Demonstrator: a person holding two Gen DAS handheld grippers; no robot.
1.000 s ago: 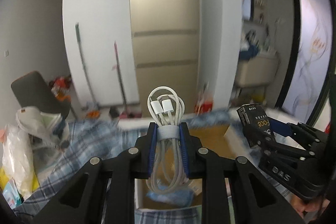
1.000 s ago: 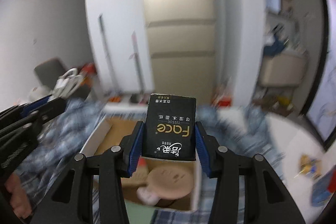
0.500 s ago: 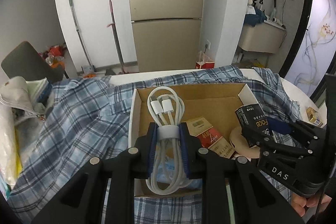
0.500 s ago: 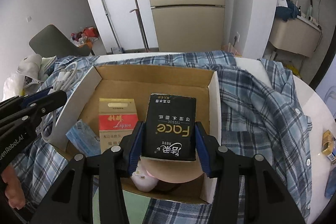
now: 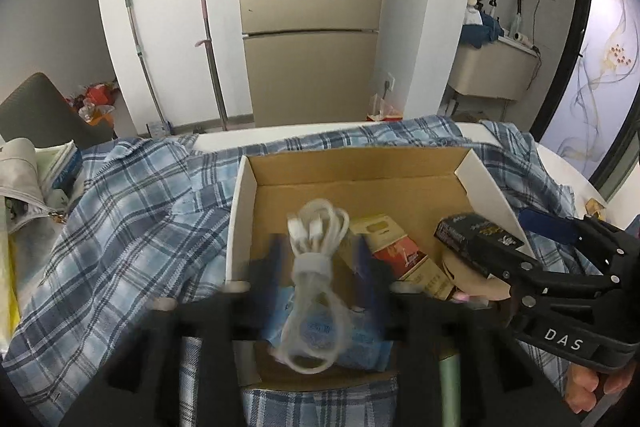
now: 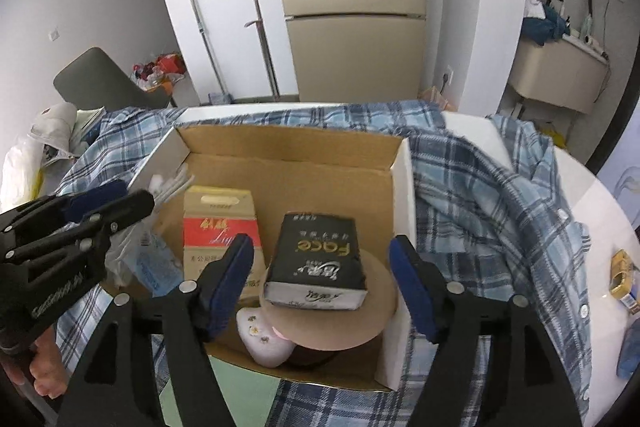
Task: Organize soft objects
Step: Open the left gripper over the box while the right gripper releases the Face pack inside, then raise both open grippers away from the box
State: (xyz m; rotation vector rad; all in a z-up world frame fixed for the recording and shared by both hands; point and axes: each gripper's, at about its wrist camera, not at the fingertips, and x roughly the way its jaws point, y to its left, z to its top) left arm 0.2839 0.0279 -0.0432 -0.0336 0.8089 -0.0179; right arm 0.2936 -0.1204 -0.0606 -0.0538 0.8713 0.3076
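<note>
A cardboard box (image 5: 240,211) (image 6: 402,187) sits on a blue plaid shirt (image 5: 132,219) (image 6: 480,195). My left gripper (image 5: 320,259) is blurred and its jaws are opening. The white coiled cable (image 5: 316,227) hangs loose between them over a blue mask packet (image 5: 320,335); neither pad presses it. My right gripper (image 6: 322,267) is also opening. The black tissue pack (image 6: 316,263) (image 5: 476,235) lies free between its blue pads (image 6: 236,267) on a tan round soft thing (image 6: 340,327). A red and tan carton (image 6: 220,223) (image 5: 400,251) lies beside it.
A white and pink plush piece (image 6: 264,339) lies at the box's near edge. Bags (image 5: 24,167) and a grey chair (image 6: 100,79) are at the left. A small gold item (image 6: 622,275) rests on the white table (image 6: 600,211) at the right. A fridge and mops stand behind.
Both grippers came down over the box, then their jaws spread. The cable and the tissue pack were let go; the pack now rests on the tan thing in the box.
</note>
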